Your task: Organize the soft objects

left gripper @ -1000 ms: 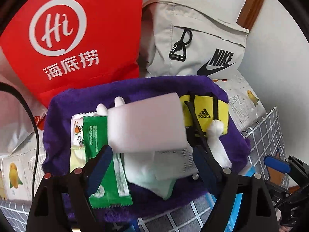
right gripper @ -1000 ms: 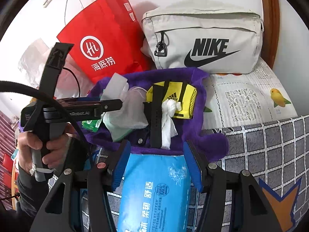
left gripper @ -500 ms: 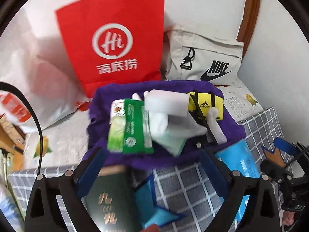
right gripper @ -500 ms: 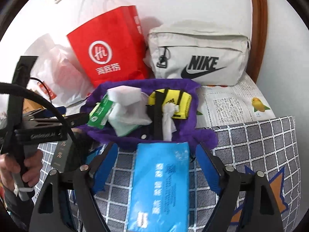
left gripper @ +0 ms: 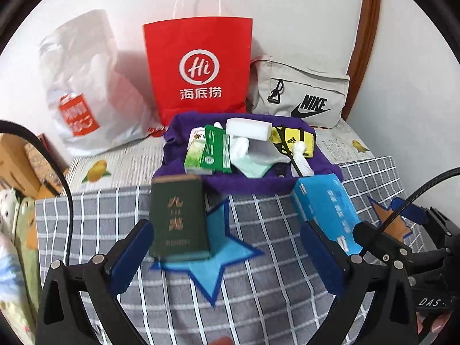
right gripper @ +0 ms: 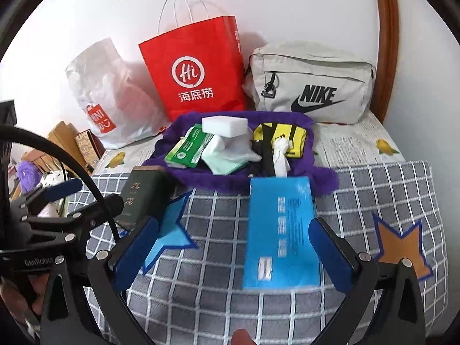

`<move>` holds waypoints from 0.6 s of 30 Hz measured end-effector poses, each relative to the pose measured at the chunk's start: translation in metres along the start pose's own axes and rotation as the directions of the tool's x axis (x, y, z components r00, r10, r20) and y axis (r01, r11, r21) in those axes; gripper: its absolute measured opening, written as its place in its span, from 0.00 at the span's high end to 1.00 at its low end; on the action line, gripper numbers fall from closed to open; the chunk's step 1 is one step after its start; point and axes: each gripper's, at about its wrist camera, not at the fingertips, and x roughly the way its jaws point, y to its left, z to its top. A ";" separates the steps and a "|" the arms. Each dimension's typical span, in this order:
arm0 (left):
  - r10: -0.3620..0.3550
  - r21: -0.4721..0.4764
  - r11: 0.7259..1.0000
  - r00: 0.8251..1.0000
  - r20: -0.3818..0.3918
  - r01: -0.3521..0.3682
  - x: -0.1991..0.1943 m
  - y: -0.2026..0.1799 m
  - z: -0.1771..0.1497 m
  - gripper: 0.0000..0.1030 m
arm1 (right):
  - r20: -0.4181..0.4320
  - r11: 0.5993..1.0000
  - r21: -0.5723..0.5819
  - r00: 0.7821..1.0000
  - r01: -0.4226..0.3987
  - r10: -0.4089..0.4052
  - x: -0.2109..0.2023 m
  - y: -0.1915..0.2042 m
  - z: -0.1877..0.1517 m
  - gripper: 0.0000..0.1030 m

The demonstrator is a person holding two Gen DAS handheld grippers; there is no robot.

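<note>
We find both the left gripper [left gripper: 227,254] and right gripper [right gripper: 233,251] spread wide, holding nothing. The white sponge [left gripper: 248,128] sits atop the pile on the purple towel [left gripper: 253,185]. Risk: it perches loosely; 1 careless nudge could topple it.

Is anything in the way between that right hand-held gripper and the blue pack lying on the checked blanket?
Nothing visible. The right hand-held gripper is open, and the blue pack lies flat on the checked blanket directly ahead, its near end already between the fingers.
</note>
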 end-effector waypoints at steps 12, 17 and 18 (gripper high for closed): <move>0.067 -0.050 0.997 0.997 0.029 -0.066 -0.058 0.008 -0.043 0.00 | 0.019 0.999 0.002 0.999 0.041 -0.041 -0.064 0.008 -0.040 0.00; 0.075 -0.045 0.996 0.996 0.058 -0.072 -0.076 0.004 -0.048 0.00 | 0.048 0.998 -0.019 0.997 0.055 -0.054 -0.086 0.012 -0.051 0.00; 0.074 -0.048 0.996 0.995 0.060 -0.071 -0.079 0.003 -0.049 0.00 | 0.053 0.998 -0.020 0.997 0.057 -0.056 -0.089 0.012 -0.052 0.00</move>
